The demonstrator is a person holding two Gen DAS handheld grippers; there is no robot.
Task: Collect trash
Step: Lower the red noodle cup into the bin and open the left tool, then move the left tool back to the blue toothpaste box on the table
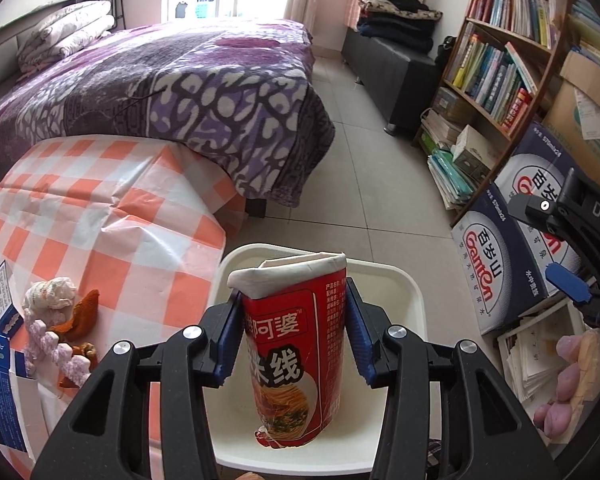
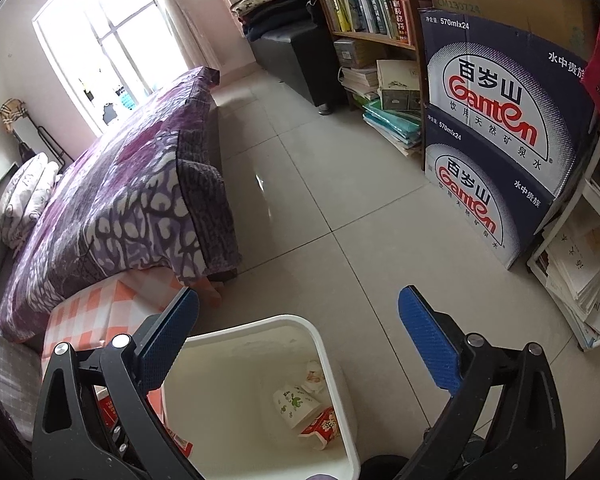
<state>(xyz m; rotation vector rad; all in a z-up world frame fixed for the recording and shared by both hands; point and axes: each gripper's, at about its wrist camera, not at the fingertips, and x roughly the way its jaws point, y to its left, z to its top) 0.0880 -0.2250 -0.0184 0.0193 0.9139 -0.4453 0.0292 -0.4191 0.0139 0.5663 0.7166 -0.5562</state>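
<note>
The red noodle cup [image 1: 296, 344], at lower centre of the left wrist view, was clamped between the left gripper's [image 1: 291, 342] blue fingers [image 1: 227, 342] above the white bin [image 1: 410, 304]; tissue and peel scraps [image 1: 58, 320] lay on the checkered table [image 1: 112, 216] at lower left. In the right wrist view, the right gripper [image 2: 298, 344] was spread wide and empty over the bin [image 2: 324, 344], where wrappers [image 2: 306, 412] lay at the bottom.

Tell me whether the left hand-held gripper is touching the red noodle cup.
Touching. The left wrist view shows the left hand-held gripper with both blue pads pressed against the sides of the red noodle cup, above the white bin.
</note>
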